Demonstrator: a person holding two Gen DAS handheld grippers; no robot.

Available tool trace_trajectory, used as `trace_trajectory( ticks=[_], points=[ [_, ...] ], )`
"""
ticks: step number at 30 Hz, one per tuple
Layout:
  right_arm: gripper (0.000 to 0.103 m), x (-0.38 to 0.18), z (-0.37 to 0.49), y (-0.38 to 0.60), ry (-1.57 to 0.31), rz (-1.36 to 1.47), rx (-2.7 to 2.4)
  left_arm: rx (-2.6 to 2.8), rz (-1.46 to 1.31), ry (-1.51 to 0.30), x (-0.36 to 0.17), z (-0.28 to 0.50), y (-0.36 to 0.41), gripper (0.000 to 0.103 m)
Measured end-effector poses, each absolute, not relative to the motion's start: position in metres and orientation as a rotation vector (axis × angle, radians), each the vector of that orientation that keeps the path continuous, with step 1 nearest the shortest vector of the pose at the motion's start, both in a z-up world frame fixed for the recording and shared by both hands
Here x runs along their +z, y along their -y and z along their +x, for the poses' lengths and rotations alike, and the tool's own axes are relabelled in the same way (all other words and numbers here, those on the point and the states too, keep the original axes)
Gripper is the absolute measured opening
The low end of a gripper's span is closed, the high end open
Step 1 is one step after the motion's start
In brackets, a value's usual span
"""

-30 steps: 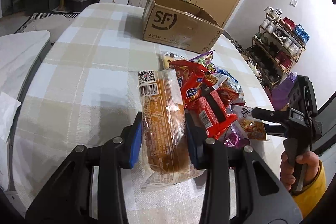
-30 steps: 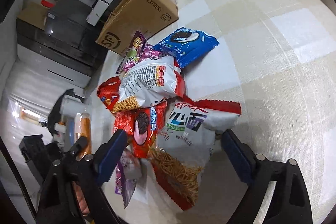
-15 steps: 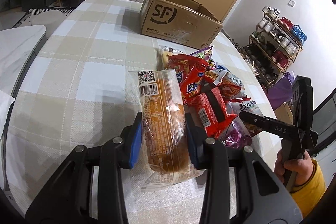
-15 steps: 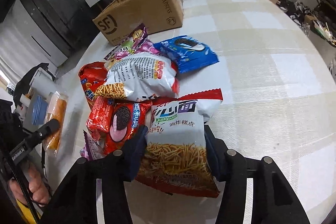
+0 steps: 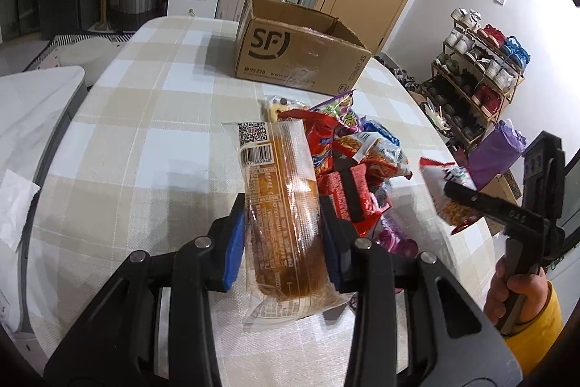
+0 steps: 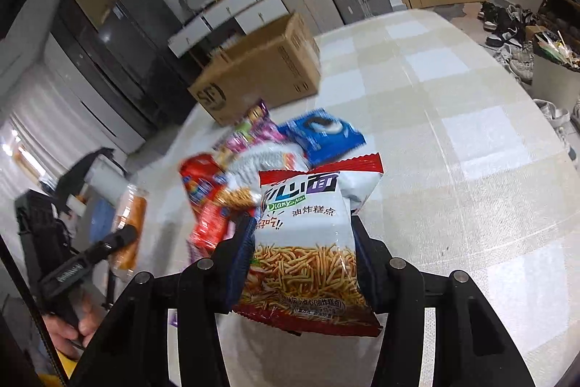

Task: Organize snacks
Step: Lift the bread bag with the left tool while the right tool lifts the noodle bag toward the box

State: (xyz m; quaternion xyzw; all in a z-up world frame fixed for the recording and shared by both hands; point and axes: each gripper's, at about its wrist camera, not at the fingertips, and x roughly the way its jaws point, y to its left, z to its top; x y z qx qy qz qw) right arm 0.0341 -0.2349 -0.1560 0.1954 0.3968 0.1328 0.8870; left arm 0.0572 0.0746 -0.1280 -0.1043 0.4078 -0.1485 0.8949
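With the cardboard box (image 5: 301, 57) open ahead of both, the left gripper (image 5: 284, 234) clamps a wrapped bread loaf (image 5: 282, 205) and the right gripper (image 6: 302, 254), jaws just closed, pinches a noodle-snack bag (image 6: 308, 231), likely for boxing.

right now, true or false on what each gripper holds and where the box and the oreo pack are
1. The left gripper is shut on the bread pack. True.
2. The right gripper is empty. False: it is shut on the noodle snack bag.
3. The cardboard box stands on the table beyond the snack pile. True.
4. The box is sealed shut. False: its top flaps are open.
5. The blue oreo pack is inside the box. False: it lies on the table at the edge of the pile.
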Motion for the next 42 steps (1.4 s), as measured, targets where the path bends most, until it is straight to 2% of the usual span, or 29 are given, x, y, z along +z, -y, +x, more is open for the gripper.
trace_trajectory(
  ticks=[17, 35, 42],
  points=[
    [0.051, -0.032, 0.035, 0.237, -0.561, 0.366, 0.444, -0.332, -0.172, -0.757, -0.057, 0.078, -0.064, 0.034],
    [0.051, 0.065, 0.129, 0.197, -0.48, 0.228, 0.532, -0.296, -0.096, -0.664, 0.04, 0.171, -0.033, 0.034],
    [0.051, 0.066, 0.184, 0.182, -0.514, 0.233, 0.528, -0.262, -0.109, -0.671, 0.057, 0.222, -0.023, 0.034]
  ],
)
